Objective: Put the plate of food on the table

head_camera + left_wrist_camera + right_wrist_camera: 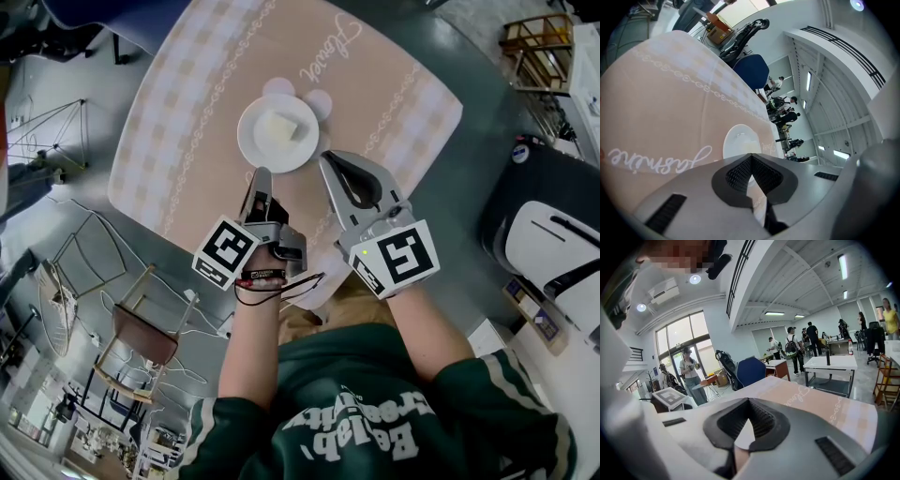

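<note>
Wearing a green sweatshirt (375, 422), with both forearms stretched forward across the near edge of the table (150, 169). Holding the left gripper (260, 174) with its jaws pressed fully together, tips meeting, nothing caught between them. Holding the right gripper (330, 159) alongside it, likewise closed to the tips and empty. Pointing both noses toward the plate (251, 141): left tip just beside the near rim, right tip just beside the near right rim. Cannot tell whether either one touches it.

Lying flat on the checked tablecloth (403, 103), around the middle of the table and somewhat toward the near edge: that white plate, with a pale square block of food (281, 125) at its centre. Peeking out past the plate's far rim, two pale pink round shapes (319, 101). Farther along the cloth toward the far edge, cursive lettering (330, 52).

Beyond the far edge, in the right gripper view, a blue chair (751, 371), then white tables (832, 363) and several people (792, 348) standing in a bright hall.
</note>
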A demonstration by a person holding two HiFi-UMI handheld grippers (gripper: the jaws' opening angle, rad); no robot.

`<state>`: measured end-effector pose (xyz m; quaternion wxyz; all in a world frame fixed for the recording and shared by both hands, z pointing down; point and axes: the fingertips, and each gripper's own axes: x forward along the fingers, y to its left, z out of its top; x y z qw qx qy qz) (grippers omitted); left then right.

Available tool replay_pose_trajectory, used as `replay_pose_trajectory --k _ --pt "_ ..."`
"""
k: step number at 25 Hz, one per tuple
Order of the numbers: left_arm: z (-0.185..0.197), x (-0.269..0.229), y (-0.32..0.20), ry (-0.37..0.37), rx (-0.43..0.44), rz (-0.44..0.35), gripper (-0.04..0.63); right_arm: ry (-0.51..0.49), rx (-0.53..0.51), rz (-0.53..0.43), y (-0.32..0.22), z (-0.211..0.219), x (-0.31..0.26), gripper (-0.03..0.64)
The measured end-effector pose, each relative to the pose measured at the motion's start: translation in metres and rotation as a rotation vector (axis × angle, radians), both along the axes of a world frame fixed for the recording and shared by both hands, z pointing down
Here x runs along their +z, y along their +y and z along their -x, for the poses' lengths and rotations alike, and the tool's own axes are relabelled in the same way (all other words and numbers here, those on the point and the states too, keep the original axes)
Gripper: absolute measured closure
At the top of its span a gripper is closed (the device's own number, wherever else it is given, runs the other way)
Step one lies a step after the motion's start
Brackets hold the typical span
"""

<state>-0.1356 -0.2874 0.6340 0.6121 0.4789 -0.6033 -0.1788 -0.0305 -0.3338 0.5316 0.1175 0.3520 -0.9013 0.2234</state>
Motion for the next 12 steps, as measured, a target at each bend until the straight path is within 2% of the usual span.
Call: replay_pose_trajectory --k 3,8,12 --pt "-0.001 -0.003 -0.003 -0.062 0.033 -0.010 0.588 0.003 -0.002 0.001 -0.002 -0.003 0.000 0.601" --pt "0.001 -0.036 -0.016 -0.312 0.134 -0.086 0.588 0.014 -0.016 0.005 -0.007 -0.005 -0.008 0.601" --pt "0.000 -0.073 -0.030 -0.408 0.165 -0.176 0.588 0.053 -0.040 -0.019 -0.014 -0.002 -0.025 0.601"
